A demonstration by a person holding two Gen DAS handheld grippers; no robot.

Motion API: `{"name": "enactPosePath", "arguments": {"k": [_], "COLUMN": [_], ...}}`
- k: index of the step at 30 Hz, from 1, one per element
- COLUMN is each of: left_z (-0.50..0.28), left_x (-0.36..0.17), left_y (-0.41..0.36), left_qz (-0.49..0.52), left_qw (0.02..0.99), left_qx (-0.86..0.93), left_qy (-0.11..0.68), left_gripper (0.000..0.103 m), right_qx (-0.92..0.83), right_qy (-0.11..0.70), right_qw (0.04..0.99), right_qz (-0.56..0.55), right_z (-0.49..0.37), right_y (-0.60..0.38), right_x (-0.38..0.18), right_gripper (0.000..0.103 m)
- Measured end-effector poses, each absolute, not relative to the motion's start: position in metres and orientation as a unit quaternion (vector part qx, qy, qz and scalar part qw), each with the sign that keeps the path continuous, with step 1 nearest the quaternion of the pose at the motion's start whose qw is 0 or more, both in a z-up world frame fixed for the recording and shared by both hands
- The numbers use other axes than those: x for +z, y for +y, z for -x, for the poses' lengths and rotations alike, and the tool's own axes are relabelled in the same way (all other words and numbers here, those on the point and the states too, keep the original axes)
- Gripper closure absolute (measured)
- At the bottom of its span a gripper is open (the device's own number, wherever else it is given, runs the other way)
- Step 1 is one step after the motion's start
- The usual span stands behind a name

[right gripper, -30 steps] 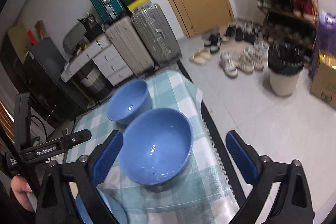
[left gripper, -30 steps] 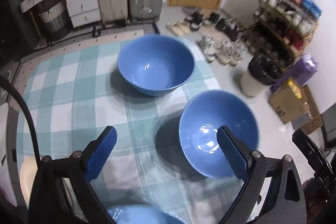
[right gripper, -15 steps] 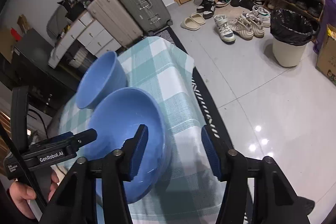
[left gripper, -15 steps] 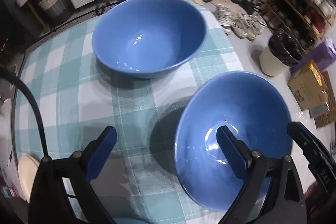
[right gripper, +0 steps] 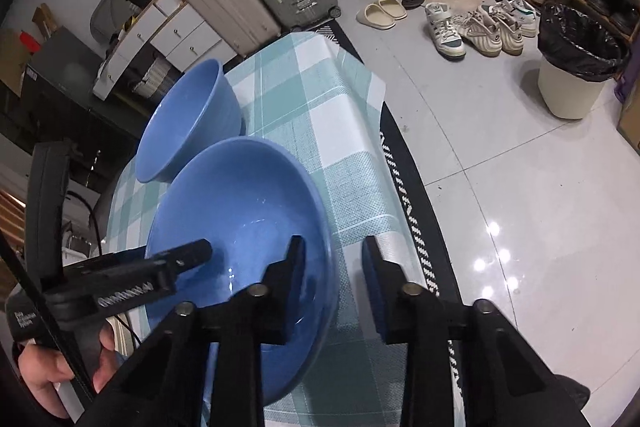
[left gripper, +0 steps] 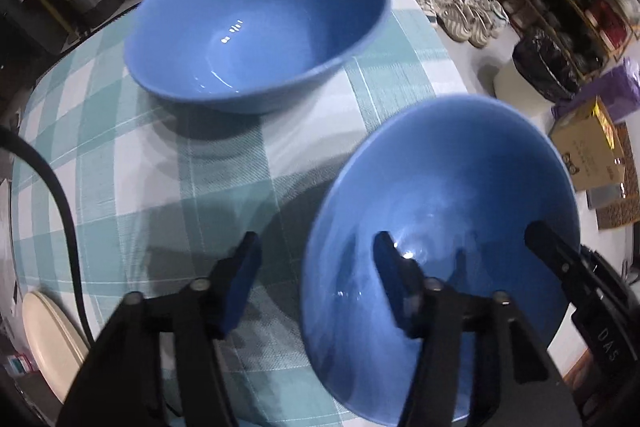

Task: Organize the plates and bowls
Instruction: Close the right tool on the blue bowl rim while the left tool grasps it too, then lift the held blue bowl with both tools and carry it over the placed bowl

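Both claws have dropped to the near bowl (left gripper: 460, 195): left claw (left gripper: 316, 275) and right claw (right gripper: 334, 263) are closing astride opposite rims (not yet gripping).

Indoor overhead light, rather dim. Small white glints sit inside both glossy blue ceramic bowls (left gripper: 440, 227) and on the shiny grey floor tiles (right gripper: 492, 239). Soft shadows fall on the teal checked tablecloth (left gripper: 132, 187). Fisheye bending and black corners frame both views; the near bowl is slightly blurred.
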State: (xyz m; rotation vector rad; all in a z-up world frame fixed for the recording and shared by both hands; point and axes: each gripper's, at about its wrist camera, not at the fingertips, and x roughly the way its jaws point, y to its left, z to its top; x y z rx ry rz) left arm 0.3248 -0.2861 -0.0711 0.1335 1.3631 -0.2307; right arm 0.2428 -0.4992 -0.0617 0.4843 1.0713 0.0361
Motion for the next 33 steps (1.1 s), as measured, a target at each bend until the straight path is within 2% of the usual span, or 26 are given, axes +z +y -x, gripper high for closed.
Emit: {"name": "enactPosePath", "arguments": {"k": [3, 4, 5, 8, 10, 23, 33], "left_z": [-0.32, -0.319, -0.318, -0.317, -0.319, -0.311, -0.291], "left_x": [-0.072, -0.072, -0.072, -0.072, -0.069, -0.056, -0.024], "left_y": [-0.29, -0.292, -0.294, -0.294, -0.29, -0.277, -0.25], "left_qz": [-0.07, -0.077, -0.081, -0.082, -0.066, -0.048, -0.018], "left_qw": [0.772, 0.773, 0.774, 0.776, 0.782, 0.787, 0.798], "left_qx": [-0.106, -0.108, -0.109, -0.109, -0.106, -0.118, -0.109], "left_qy": [0.622, 0.62, 0.619, 0.616, 0.611, 0.604, 0.593], "left_gripper": [0.054, 0.057, 0.065, 0.079, 0.084, 0.088, 0.088], "right_qx": [0.017, 0.019, 0.017, 0.016, 0.012, 0.001, 0.007], "right_qy": [0.512, 0.513, 0.513, 0.511, 0.511, 0.511, 0.503], "right_qw": [0.828, 0.829, 0.831, 0.833, 0.832, 0.833, 0.841], "right_qz": [-0.228, -0.224, -0.216, -0.21, -0.217, -0.211, -0.199], "right_z": [-0.245, -0.245, -0.245, -0.244, -0.244, -0.241, -0.228], "right_y": [-0.496, -0.494, -0.492, -0.489, -0.49, -0.489, -0.47], "right_x": [-0.063, -0.063, -0.062, -0.062, -0.063, -0.056, -0.024], "right_gripper": [0.086, 0.091, 0.093, 0.095, 0.095, 0.097, 0.097]}}
